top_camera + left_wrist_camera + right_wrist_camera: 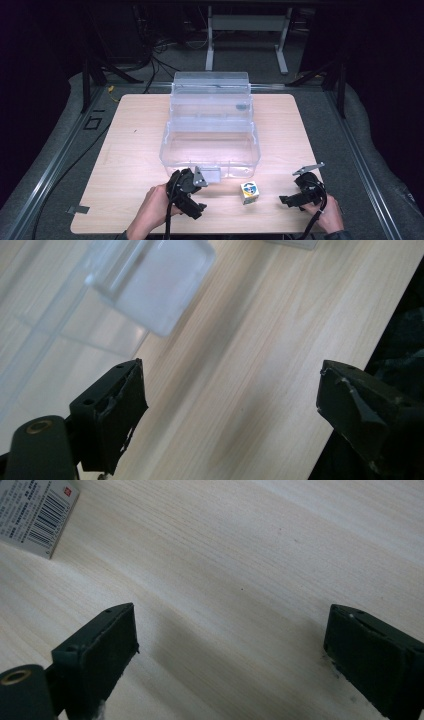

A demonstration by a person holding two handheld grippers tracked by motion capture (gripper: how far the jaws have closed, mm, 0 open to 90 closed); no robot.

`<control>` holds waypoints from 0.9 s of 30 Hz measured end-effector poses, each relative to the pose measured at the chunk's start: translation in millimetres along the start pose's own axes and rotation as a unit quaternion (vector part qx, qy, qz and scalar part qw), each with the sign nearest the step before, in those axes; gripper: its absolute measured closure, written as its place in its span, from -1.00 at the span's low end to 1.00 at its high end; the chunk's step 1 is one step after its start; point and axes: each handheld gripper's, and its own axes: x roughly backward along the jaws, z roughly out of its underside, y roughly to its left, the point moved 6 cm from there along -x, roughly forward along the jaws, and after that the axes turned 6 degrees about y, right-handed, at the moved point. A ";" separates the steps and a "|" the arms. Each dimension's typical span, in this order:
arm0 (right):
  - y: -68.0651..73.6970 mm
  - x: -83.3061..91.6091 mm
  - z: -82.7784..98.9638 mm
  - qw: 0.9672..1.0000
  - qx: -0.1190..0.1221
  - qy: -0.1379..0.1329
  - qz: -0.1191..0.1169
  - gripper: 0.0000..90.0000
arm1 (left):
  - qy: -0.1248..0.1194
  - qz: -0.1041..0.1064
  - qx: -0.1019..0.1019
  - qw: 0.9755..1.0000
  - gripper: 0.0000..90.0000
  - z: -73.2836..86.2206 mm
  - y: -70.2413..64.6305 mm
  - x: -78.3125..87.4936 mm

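A clear plastic storage box stands in the middle of the wooden table, its lid thrown back. Its front latch hangs over the near wall and appears as a frosted tab in the left gripper view. A small white carton with blue and yellow print sits in front of the box; its barcode side is up left in the right gripper view. My left gripper is open just left of the latch, over bare wood. My right gripper is open, right of the carton.
The table's near edge runs close along the left gripper's far jaw. Grey floor mats and metal rails surround the table, and a white frame stands behind it.
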 end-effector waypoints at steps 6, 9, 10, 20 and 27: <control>2.7 1.7 -0.1 1.000 0.000 0.003 -0.001 -0.87 | 0.008 -0.003 0.043 0.999 -0.72 34.2 10.2 -0.5; 4.5 1.5 -0.5 1.000 0.003 0.003 -0.007 -0.88 | 0.004 0.000 0.059 0.998 -0.72 43.4 15.3 1.5; 4.8 1.6 0.4 1.000 0.001 0.007 0.000 -0.88 | -0.003 -0.003 0.076 0.997 -0.72 51.7 21.1 3.4; 11.0 9.9 -3.5 1.000 -0.003 -0.004 -0.011 -0.90 | -0.009 -0.071 0.158 0.985 -0.71 94.0 59.9 -11.5; 14.2 15.3 -8.0 0.999 -0.011 0.028 -0.022 -1.00 | -0.027 -0.089 0.190 0.977 -0.72 109.8 79.6 -18.4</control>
